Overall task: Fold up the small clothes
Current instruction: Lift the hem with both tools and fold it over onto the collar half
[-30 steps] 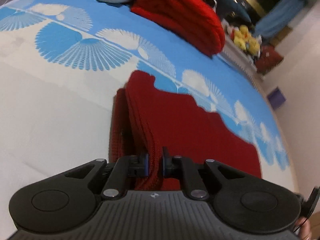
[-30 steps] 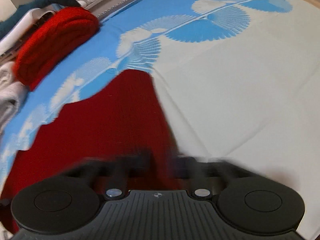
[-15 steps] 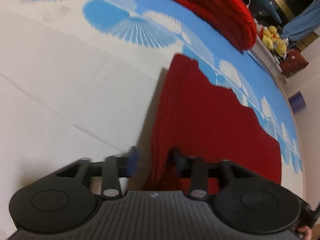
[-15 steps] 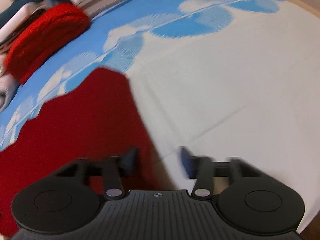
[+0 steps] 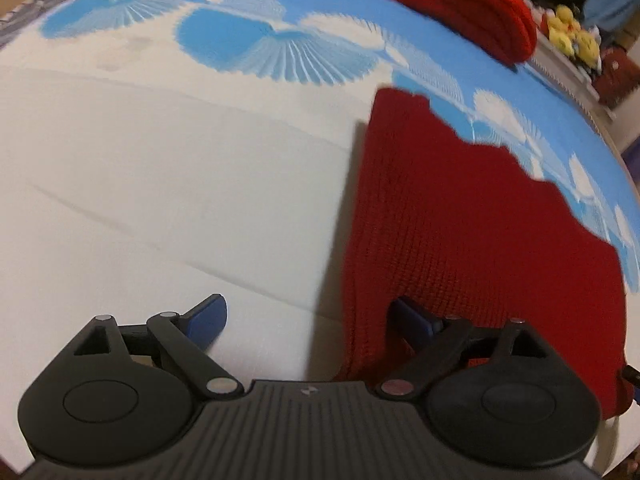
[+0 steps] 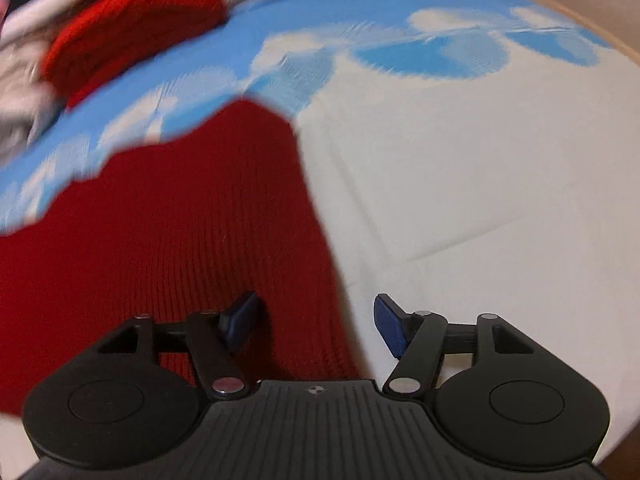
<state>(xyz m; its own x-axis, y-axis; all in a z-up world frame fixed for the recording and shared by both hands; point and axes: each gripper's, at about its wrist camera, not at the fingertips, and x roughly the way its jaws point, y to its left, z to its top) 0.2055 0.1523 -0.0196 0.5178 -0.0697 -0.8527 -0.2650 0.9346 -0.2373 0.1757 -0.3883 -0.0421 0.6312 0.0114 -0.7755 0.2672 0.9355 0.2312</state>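
Both grippers are letting go: left gripper [image 5: 308,320] and right gripper [image 6: 316,322] have jaws opening astride one edge of the dark red knitted garment [image 5: 460,232], pads clear, leaving it lying flat on the blue-and-white patterned table [image 5: 160,168].

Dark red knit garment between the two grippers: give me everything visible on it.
The dark red knit garment looks like ribbed wool or acrylic, lying flat and apparently folded on the white and blue patterned bedspread. Its far edge is uneven and stepped over the blue print. The left gripper, jaws opening, straddles one near side edge without pinching it; the right gripper, also opening, straddles the opposite edge. Neither gripper's pads press it. A brighter red knit bundle lies apart, farther back.
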